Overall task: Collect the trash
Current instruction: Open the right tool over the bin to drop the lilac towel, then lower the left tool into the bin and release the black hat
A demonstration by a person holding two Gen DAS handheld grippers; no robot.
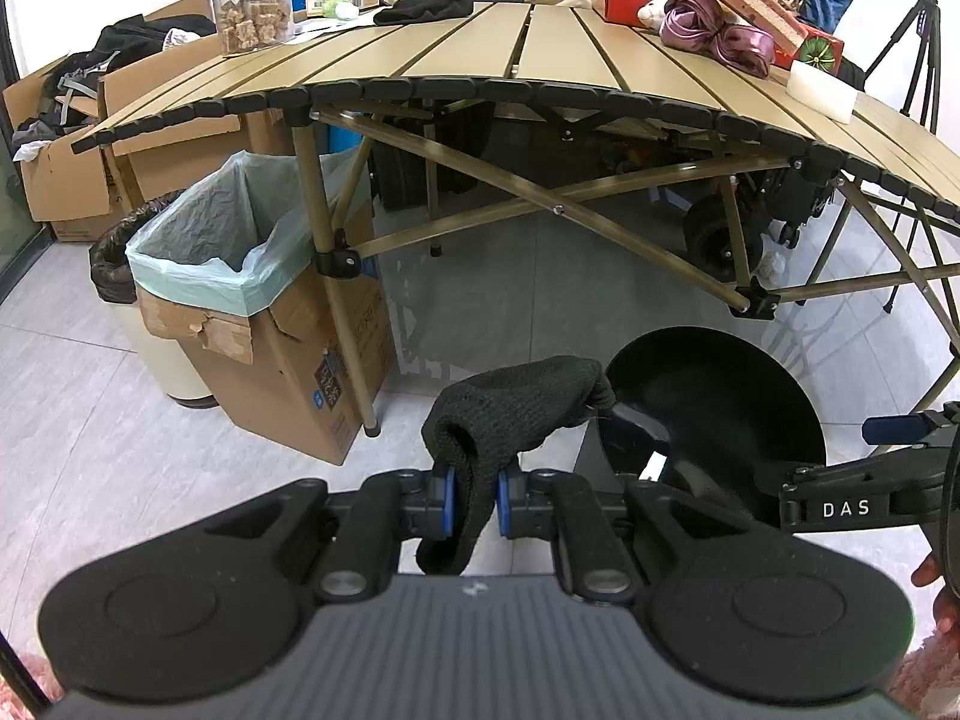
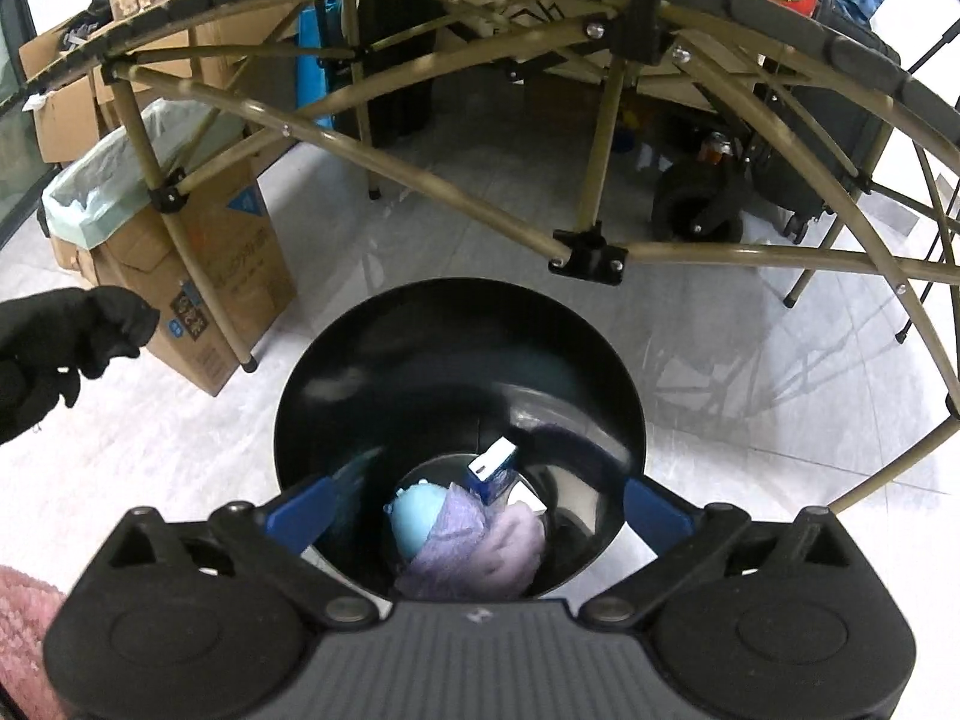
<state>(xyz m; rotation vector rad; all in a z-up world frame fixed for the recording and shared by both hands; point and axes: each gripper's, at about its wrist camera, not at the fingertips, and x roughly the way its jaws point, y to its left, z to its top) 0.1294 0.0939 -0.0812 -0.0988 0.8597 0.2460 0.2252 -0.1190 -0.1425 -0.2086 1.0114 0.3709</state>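
We've got the left gripper (image 1: 474, 501) clamped on a black knit glove (image 1: 516, 408), beside the black bin (image 2: 456, 420), not over it. Right gripper (image 2: 477, 510) w/ jaws wide apart, empty, above trash inside. Risk: letting go early drops the glove onto the floor.

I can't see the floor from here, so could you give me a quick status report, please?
Left gripper shut on black knit glove. Right gripper open over black bin; trash inside. Nothing in the way.
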